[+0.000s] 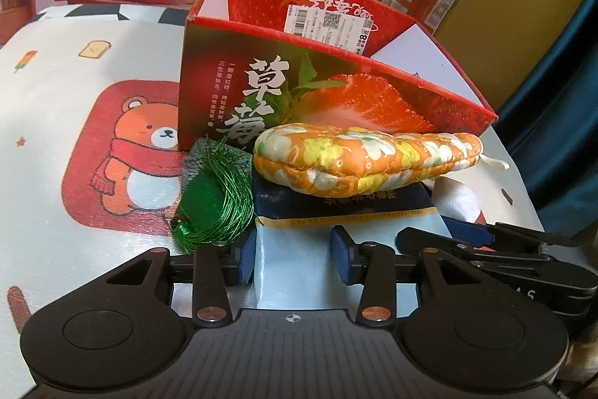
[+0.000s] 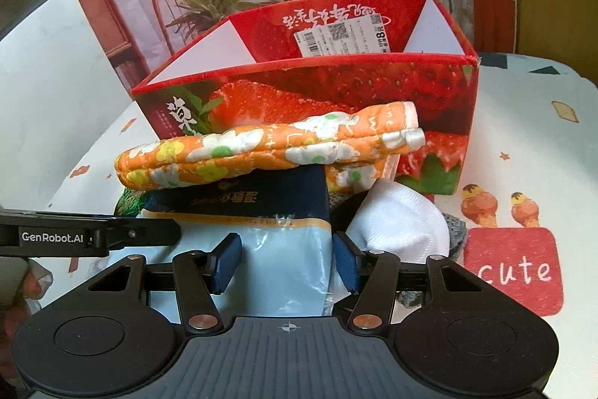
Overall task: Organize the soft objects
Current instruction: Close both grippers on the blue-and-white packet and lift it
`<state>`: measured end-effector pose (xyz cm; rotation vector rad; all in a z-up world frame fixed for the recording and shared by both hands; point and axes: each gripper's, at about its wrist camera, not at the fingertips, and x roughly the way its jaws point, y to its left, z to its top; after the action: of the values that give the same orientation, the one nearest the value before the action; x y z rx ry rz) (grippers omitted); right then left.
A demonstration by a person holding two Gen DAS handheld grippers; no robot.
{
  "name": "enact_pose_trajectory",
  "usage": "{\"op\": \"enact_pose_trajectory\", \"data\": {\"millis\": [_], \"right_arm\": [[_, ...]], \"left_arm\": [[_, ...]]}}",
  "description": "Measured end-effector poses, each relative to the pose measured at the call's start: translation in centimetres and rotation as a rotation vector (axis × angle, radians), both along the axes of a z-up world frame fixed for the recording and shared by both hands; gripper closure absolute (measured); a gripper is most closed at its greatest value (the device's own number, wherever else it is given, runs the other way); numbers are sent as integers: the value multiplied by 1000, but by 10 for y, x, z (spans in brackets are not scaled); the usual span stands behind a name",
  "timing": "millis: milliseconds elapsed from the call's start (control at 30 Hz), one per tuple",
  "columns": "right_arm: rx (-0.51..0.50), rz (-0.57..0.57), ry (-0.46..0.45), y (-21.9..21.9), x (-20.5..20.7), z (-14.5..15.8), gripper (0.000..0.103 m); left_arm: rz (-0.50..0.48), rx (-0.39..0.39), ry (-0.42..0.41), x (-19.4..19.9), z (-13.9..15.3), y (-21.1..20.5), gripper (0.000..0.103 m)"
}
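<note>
Left gripper (image 1: 293, 260): jaws apart, one blue pad on each side of the near end of the tissue pack (image 1: 299, 249); the left pad lies against the pack's edge, the right pad shows a little pale wrapper on both sides, so a true clamp cannot be told.
Right gripper (image 2: 286, 258): jaws apart likewise, straddling the same tissue pack (image 2: 276, 249) at its near end; the right pad sits at the pack's crinkled edge, the left pad just beside it (contact unclear).
Tissue pack: a soft plastic-wrapped packet, pale blue at the end nearest the tongs, dark blue with gold lettering farther off.
Oven mitt (image 1: 366, 154): lies flat on top of the pack's far, dark end, just beyond both pairs of tongs; quilted, orange with white and yellow flowers, a white loop at one end.
Green thread bundle (image 1: 215, 200): just left of the left gripper's left pad, beside the pack; glossy green strands, loosely wound.
White cloth (image 2: 403, 223): just beyond the right gripper's right pad, beside the pack; ribbed knit, rumpled.
Strawberry box (image 2: 336, 88): open-topped red carton behind the mitt, farthest from the tongs; a barcode label shows on its inner back wall.
Tablecloth (image 1: 56, 174): white, printed with a bear in a red scarf (left of the left gripper).
</note>
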<state>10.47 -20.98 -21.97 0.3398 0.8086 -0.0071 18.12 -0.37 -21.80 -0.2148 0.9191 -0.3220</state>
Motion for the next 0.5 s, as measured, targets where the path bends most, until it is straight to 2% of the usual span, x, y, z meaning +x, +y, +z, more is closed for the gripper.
{"op": "enact_pose_trajectory", "data": {"millis": [133, 167, 233, 267, 500], "right_arm": [[9, 4, 2, 0, 1, -1, 52], [11, 5, 3, 0, 1, -1, 53], [11, 9, -2, 1, 1, 1, 58], [7, 11, -5, 1, 1, 2, 59], [5, 21, -26, 2, -6, 11, 66]], "left_arm": [[-9, -4, 1, 1, 0, -2, 61], [-12, -4, -2, 1, 0, -1, 64], [-10, -5, -13, 0, 3, -1, 77], [-7, -3, -19, 0, 4, -1, 79], [-17, 0, -40, -6, 12, 0, 82]]}}
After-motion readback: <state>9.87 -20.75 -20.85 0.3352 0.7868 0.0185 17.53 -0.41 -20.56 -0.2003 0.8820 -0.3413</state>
